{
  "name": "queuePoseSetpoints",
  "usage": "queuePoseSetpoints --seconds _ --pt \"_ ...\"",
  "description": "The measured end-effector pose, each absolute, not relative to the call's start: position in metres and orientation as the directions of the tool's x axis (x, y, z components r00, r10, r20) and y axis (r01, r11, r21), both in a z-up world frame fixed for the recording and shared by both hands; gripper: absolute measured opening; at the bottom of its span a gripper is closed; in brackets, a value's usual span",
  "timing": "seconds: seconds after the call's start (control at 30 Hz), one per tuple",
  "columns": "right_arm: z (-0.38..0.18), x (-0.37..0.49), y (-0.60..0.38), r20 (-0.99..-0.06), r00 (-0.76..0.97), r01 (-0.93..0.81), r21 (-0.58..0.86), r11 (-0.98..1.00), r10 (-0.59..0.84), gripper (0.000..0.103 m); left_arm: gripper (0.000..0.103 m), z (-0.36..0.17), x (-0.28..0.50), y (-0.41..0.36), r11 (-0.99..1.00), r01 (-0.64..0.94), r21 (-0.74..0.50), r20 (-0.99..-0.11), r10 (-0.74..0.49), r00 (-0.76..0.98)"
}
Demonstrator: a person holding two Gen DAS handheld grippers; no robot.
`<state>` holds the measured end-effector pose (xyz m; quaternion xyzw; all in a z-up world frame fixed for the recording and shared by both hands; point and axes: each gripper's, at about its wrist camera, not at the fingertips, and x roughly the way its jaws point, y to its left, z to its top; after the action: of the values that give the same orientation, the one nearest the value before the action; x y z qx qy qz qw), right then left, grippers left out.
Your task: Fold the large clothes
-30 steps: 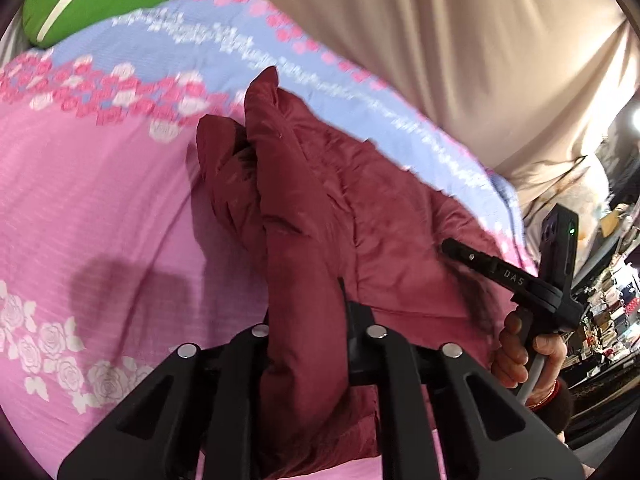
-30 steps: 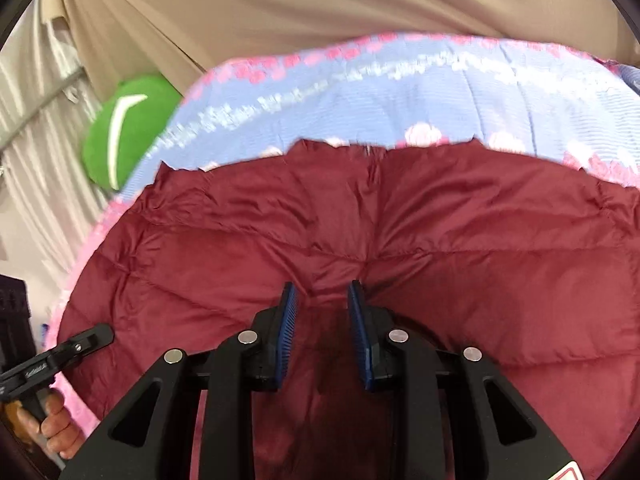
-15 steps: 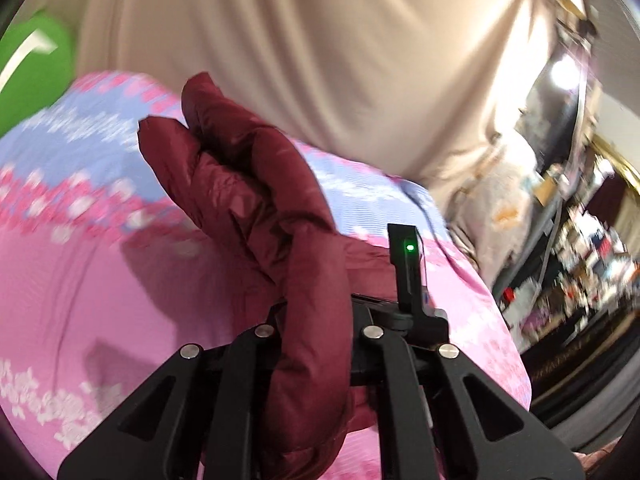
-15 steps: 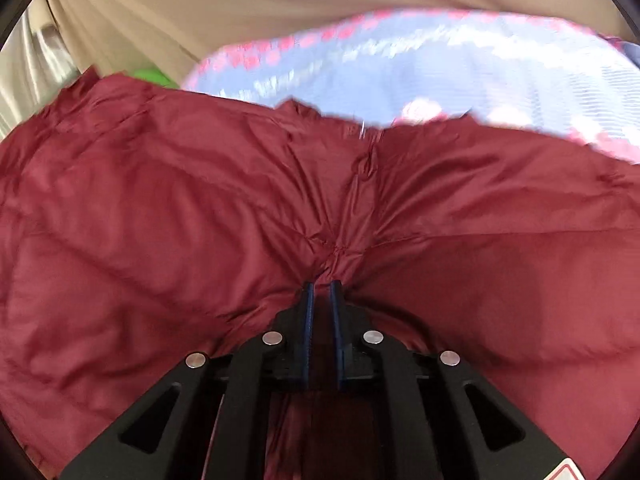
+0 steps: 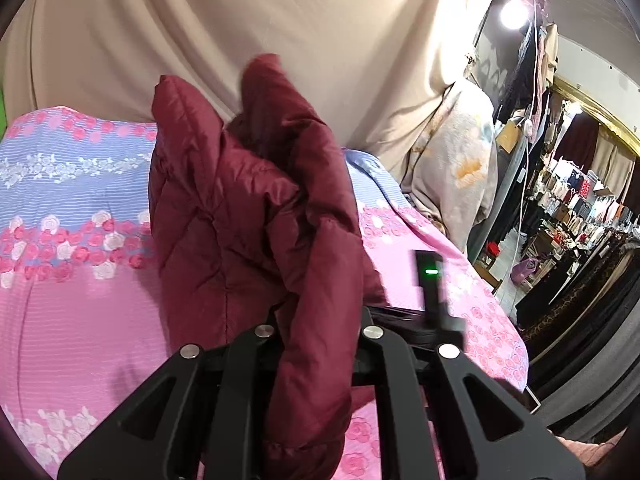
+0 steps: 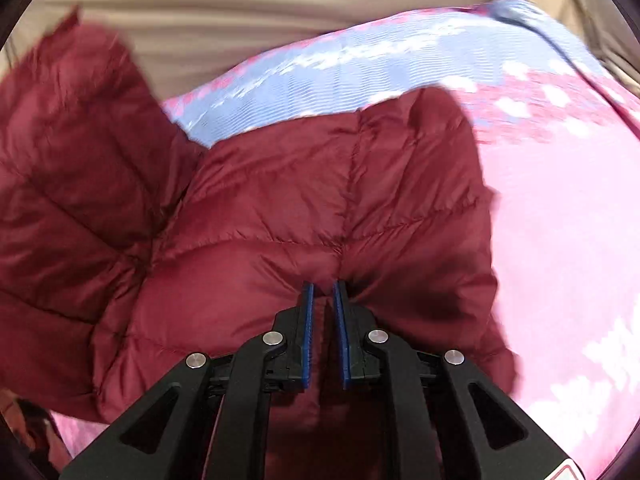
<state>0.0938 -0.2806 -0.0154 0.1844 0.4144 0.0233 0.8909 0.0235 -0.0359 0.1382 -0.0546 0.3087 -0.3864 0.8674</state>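
A dark red quilted puffer jacket (image 5: 248, 216) is lifted off the pink and blue floral bed (image 5: 72, 288). My left gripper (image 5: 316, 332) is shut on a thick fold of it; the fabric hides the fingertips and stands up above the jaws. My right gripper (image 6: 323, 292) is shut on the jacket (image 6: 280, 216) at a seam, its blue pads (image 6: 307, 320) pinching the cloth. The jacket's left part rises high in the right wrist view. The right gripper's body with a green light (image 5: 430, 280) shows just beyond the left one.
A beige curtain (image 5: 280, 20) hangs behind the bed. A pale floral blanket (image 5: 460, 176) is heaped at the bed's far right corner. Beyond the bed's right edge are clothes racks and shop goods (image 5: 580, 216).
Both grippers have raised the jacket from the bed and come closer together. The right gripper shut on the seam during this second. The left view swung right, toward the shop.
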Motion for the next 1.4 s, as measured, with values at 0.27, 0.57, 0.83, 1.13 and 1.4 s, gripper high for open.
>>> queuePoseSetpoints --seconds 0.27,0.57,0.83,1.13,1.4 --pt "-0.026 0.136 -0.256 -0.718 0.639 0.025 0.379 0.925 0.277 0.006 0.010 0.139 0.012 -0.072 0.692 0.653 -0.307 -0.510 -0.699 0.500" --pt "-0.015 0.099 -0.308 -0.662 0.652 0.046 0.522 0.852 0.370 0.005 0.011 0.078 0.039 -0.180 0.678 0.694 -0.244 -0.670 -0.635 0.385" --pt "0.001 0.024 -0.377 -0.617 0.743 0.169 0.548 0.819 0.259 0.007 0.011 0.037 0.049 -0.218 0.686 0.701 -0.195 -0.737 -0.574 0.357" --pt "0.004 -0.006 -0.378 -0.572 0.784 0.168 0.568 0.805 0.240 0.010 0.034 0.024 0.043 -0.234 0.679 0.719 -0.152 -0.754 -0.549 0.359" --pt "0.072 -0.043 -0.342 -0.464 0.850 0.008 0.481 0.877 0.247 0.066 0.093 0.078 -0.013 -0.128 0.694 0.709 -0.124 -0.623 -0.611 0.489"
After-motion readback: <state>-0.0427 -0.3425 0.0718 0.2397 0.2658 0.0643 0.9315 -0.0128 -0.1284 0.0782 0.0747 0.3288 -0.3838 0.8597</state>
